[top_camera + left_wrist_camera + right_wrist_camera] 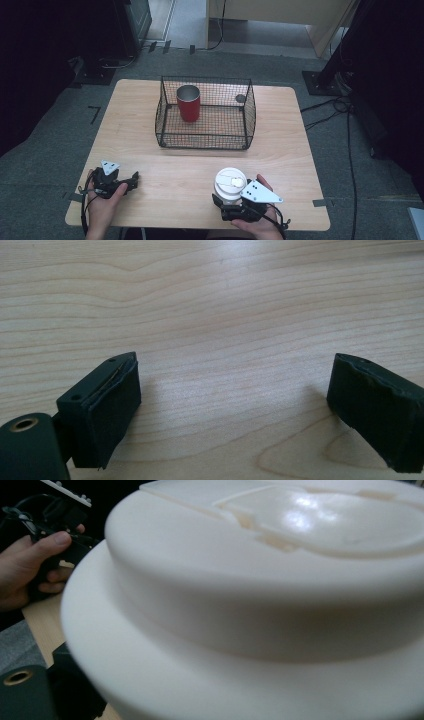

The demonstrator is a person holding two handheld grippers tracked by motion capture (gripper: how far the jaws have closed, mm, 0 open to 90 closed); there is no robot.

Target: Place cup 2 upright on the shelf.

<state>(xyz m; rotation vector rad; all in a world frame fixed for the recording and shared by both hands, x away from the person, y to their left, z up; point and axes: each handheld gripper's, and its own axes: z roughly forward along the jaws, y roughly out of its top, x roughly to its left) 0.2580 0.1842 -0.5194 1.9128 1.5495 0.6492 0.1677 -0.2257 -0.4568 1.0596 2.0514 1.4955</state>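
A cup with a white lid [230, 182] stands at the table's front right, between the jaws of my right gripper [227, 200], which looks shut on it below the lid. In the right gripper view the lid [260, 580] sits very close and hides most of both jaws; one black finger [75, 685] shows at the lower left. My left gripper [132, 180] rests at the front left of the table. Its jaws [235, 375] stand wide apart over bare wood with nothing between them. A red metal cup [188, 102] stands upright inside a black wire basket [250, 107].
The basket sits at the middle back of the wooden table [175, 165]. The person's other hand [35, 565] shows at the upper left of the right gripper view. Cables [330, 107] and dark stands lie on the grey floor around the table.
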